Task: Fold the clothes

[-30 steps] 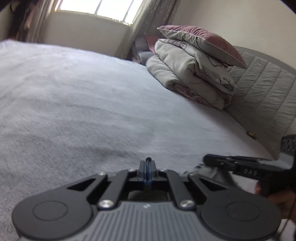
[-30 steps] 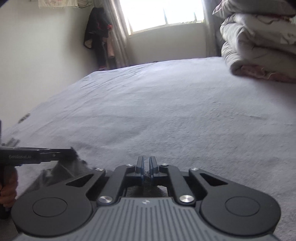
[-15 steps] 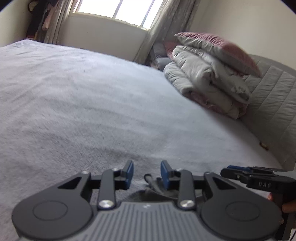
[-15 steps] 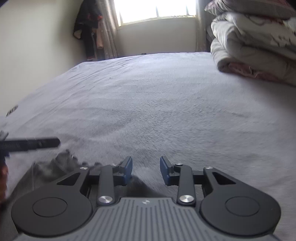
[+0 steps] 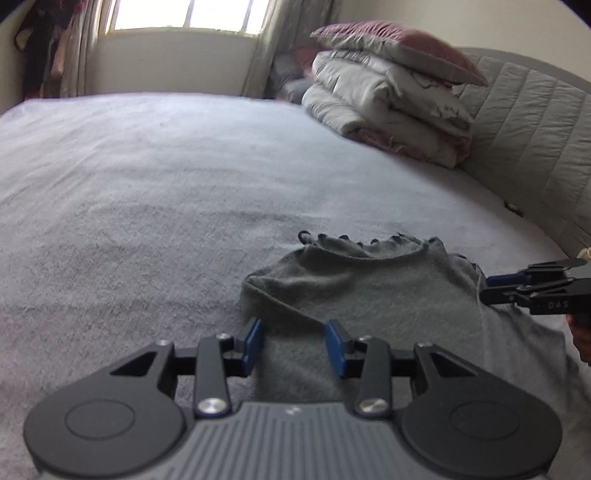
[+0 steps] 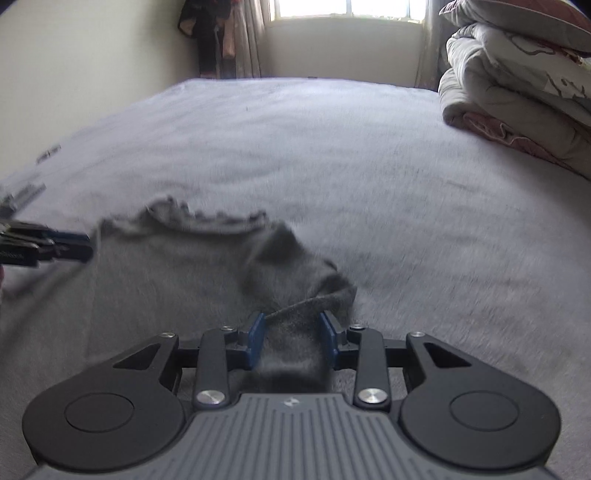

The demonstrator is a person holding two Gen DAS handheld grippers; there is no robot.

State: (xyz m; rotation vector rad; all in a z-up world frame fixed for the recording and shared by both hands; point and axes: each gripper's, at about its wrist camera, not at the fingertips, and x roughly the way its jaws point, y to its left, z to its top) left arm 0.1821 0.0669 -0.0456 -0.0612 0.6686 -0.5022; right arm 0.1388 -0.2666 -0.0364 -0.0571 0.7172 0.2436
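A grey top (image 5: pixel 369 288) with a frilled neckline lies spread on the grey bed cover (image 5: pixel 147 184). In the left wrist view my left gripper (image 5: pixel 294 347) hovers at the top's near left edge. Its jaws are opening, with fabric lying between the blue pads (image 5: pixel 253 345) but not pinched. My right gripper (image 5: pixel 535 288) shows at the far right edge. In the right wrist view my right gripper (image 6: pixel 292 339) stands open over a bunched sleeve of the top (image 6: pixel 166 266), which lies loose between its pads. The left gripper (image 6: pixel 48 247) pokes in from the left.
A stack of folded duvets (image 5: pixel 388 99) topped by a pink pillow (image 5: pixel 399 40) sits at the far right against the quilted headboard (image 5: pixel 535 129). Clothes hang (image 6: pixel 207 33) beside the window. The bed cover (image 6: pixel 369 166) stretches bare beyond the top.
Both grippers went from shut to open and drew back towards me. The grey top, earlier mostly hidden under them, now lies in full view on the bed.
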